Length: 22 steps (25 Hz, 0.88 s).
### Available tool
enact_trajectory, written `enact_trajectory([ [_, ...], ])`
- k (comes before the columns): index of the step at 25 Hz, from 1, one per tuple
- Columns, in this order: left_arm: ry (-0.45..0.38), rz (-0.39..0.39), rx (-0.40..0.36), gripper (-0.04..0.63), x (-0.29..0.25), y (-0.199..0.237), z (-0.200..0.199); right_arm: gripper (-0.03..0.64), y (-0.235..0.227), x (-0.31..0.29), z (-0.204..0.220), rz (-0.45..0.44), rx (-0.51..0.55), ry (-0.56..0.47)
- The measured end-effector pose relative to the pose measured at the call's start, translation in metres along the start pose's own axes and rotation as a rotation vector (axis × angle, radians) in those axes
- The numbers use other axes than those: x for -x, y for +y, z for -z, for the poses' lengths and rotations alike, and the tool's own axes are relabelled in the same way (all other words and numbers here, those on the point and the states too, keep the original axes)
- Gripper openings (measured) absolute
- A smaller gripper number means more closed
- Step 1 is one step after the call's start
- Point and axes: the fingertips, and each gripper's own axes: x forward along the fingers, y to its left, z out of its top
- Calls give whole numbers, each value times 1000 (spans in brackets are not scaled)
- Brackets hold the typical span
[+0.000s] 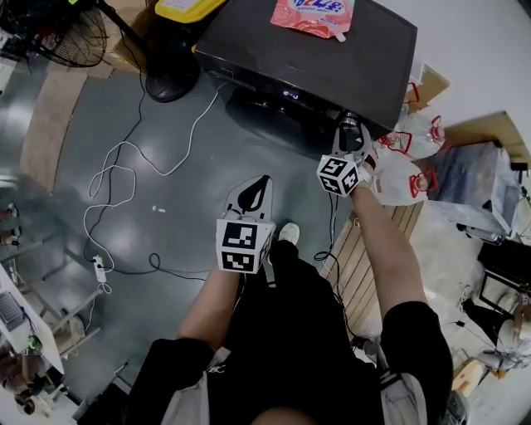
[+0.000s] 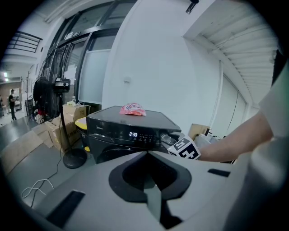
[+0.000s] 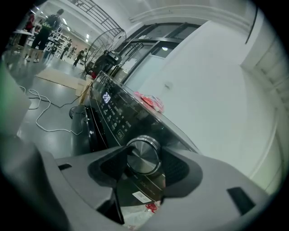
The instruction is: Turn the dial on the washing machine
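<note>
While the left tool [image 1: 262, 183] hangs over the floor [image 1: 166, 216] with its jaws together and nothing in them, the right tool [image 3: 143, 152] is clamped on the dial [image 3: 144, 159], one jaw on each side of the silver knob. That dial sits at the right end of the washing machine's [image 1: 332, 58] front control panel. A pink pouch [image 1: 314, 15] lies on top of the machine, well apart from it.

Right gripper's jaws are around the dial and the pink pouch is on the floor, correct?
No: the pink pouch lies on top of the washing machine, as the head view shows. The right gripper is around the dial.
</note>
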Motion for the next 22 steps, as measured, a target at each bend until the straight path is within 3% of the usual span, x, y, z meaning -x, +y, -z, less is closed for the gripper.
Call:
enact_trajectory([
  [3, -2, 5, -3, 9, -1, -1, -2, 259, 1, 4, -3, -37, -74, 4],
  [6, -10, 6, -4, 9, -1, 1, -6, 244, -2, 18, -9, -53, -199, 11],
  [10, -25, 11, -12, 9, -4, 6, -15, 3, -11, 53, -23, -66, -416, -4],
  [16, -74, 34, -30, 9, -5, 6, -45, 0, -19, 114, -80, -161, -643, -131],
  [22, -145, 80, -82, 9, 5, -3, -92, 0, -68, 173, -145, -120, -725, -292],
])
